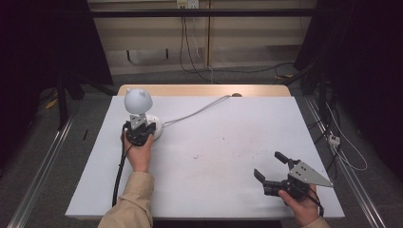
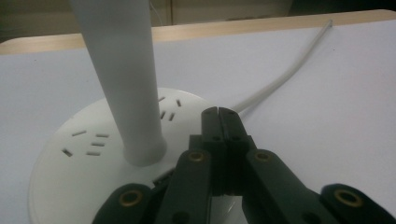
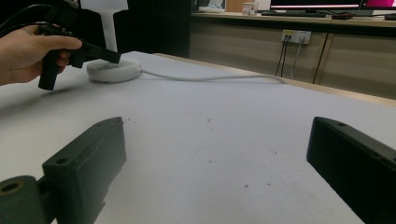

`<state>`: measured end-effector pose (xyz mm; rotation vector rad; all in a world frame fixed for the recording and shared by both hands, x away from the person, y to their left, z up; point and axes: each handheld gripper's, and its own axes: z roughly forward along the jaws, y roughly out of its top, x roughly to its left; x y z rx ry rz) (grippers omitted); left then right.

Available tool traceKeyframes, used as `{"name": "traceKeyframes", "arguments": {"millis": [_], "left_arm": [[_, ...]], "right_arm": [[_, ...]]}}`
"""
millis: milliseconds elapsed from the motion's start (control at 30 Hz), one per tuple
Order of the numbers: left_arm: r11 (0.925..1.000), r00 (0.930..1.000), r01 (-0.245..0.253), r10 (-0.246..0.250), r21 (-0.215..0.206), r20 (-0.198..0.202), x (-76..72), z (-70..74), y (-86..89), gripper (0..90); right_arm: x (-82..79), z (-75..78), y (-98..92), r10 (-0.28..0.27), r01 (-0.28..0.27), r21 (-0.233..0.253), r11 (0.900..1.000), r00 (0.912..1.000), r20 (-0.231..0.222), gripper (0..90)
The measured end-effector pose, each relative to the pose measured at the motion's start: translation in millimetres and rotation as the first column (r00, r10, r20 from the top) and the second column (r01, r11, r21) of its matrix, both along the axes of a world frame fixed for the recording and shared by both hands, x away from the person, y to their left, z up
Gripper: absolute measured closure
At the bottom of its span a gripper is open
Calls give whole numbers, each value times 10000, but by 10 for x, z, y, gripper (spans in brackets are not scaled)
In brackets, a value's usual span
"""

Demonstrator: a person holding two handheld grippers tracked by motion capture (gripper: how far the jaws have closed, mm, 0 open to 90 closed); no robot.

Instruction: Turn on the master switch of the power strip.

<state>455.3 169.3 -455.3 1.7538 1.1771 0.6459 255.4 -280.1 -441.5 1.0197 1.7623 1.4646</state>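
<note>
A white desk lamp stands at the table's back left, with a round eared head (image 1: 138,100), a tapering stem (image 2: 126,84) and a flat round base (image 2: 84,158). Its white cable (image 1: 195,113) runs off to the back edge. My left gripper (image 2: 218,112) is shut with nothing between its jaws, and its tips hang just over the base's right side, beside the stem. In the high view the left gripper (image 1: 146,128) sits right at the base (image 1: 157,127). My right gripper (image 1: 270,166) is open and holds nothing, low over the table's front right, with its jaws (image 3: 217,128) pointing toward the lamp base (image 3: 113,69).
A white sheet (image 1: 214,156) covers the table, and a wooden strip (image 1: 204,90) shows at the back. Small dark specks dot the sheet's middle. Metal rails run along both sides on the floor, and cables and a power strip (image 1: 334,138) lie at the right.
</note>
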Motion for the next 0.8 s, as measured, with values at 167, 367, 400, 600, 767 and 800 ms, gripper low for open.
{"name": "traceKeyframes", "arguments": {"millis": [167,367,400,600,767,800], "left_arm": [[9999,10000,-43,43,141,-18,15,-26,13,900],[9999,9998,-152,152,-35,107,22,-35,-19,900],[9999,9998,-152,153,-82,102,24,-38,-21,900],[9998,9999,-92,89,203,126,26,-39,-7,900],[9992,9999,-82,77,389,139,25,-40,-12,900],[9992,9999,-92,86,388,147,25,-41,-11,900]], "right_arm": [[7,-1,-4,21,-21,-15,10000,10000,-12,41],[13,3,0,45,-45,4,10000,10000,-11,41],[13,3,0,45,-45,4,10000,10000,-7,41],[10,6,0,54,-54,22,10000,10000,9,41],[9,7,-3,37,-37,14,10000,10000,-3,41],[10,7,-3,38,-38,8,10000,10000,2,41]]}}
